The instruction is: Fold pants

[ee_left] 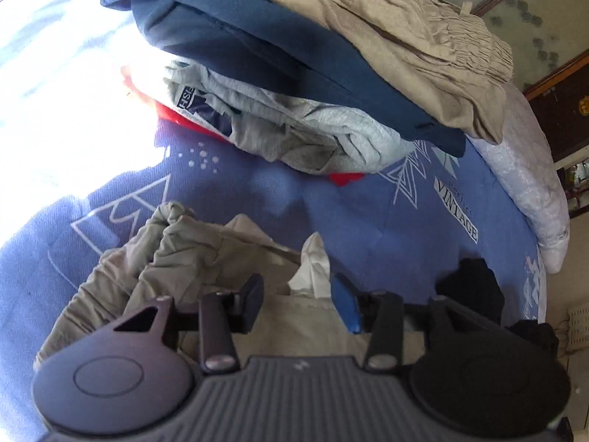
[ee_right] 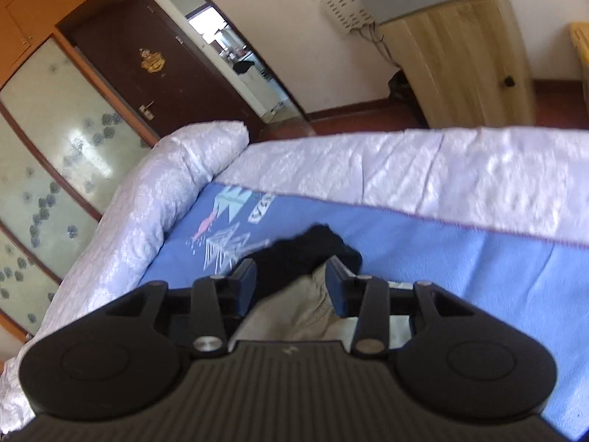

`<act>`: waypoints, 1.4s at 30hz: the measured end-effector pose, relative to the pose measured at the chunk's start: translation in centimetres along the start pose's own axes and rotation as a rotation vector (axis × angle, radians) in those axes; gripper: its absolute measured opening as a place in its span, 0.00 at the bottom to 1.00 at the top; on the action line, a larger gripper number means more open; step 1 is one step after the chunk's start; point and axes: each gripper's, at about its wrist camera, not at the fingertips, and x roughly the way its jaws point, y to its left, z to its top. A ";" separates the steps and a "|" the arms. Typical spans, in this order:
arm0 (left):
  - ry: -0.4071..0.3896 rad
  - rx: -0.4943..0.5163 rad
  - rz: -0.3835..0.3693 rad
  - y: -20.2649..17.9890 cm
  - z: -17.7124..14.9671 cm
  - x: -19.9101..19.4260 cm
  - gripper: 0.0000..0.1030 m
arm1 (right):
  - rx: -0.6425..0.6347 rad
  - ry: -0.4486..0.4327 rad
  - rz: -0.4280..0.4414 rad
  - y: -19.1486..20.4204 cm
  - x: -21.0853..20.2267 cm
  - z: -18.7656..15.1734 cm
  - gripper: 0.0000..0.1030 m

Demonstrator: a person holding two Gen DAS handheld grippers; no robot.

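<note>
Left wrist view: left gripper and right gripper jaws spread over crumpled khaki pants; pinching comes next.

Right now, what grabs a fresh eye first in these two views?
The leaning stack of folded clothes fills the top of the left view, beige on navy on grey on red. Below, both open grippers, left gripper and right gripper, straddle crumpled khaki pants on the blue bedsheet.

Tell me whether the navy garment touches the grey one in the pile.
Touching: the left wrist view shows the navy garment lying directly on the grey garment, no gap.
</note>
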 end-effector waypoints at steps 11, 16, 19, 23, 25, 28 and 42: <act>-0.186 -0.004 -0.122 9.0 -8.4 -14.9 0.68 | 0.182 0.008 0.069 -10.1 -8.8 -0.5 0.49; -0.132 -0.072 -0.167 10.6 -12.6 -13.8 0.89 | 0.230 0.100 0.082 -11.4 -9.0 -2.5 0.58; -0.091 -0.080 -0.198 9.8 -13.9 -11.4 0.90 | 0.239 0.145 0.099 -11.2 -7.6 -3.8 0.69; -0.072 -0.108 -0.188 8.8 -13.3 -7.1 0.95 | 0.324 0.204 0.117 -10.9 -4.0 -4.1 0.77; -0.048 -0.145 -0.183 8.8 -13.0 -4.8 0.81 | 0.325 0.186 0.130 -10.0 -2.7 -3.9 0.79; 0.005 -0.148 -0.119 8.9 -12.4 -1.9 0.08 | 0.257 0.260 0.113 -8.3 -1.1 -3.6 0.29; 0.041 -0.113 -0.126 11.6 -15.9 -10.8 0.07 | 0.215 0.086 0.150 -12.7 -18.5 -2.2 0.05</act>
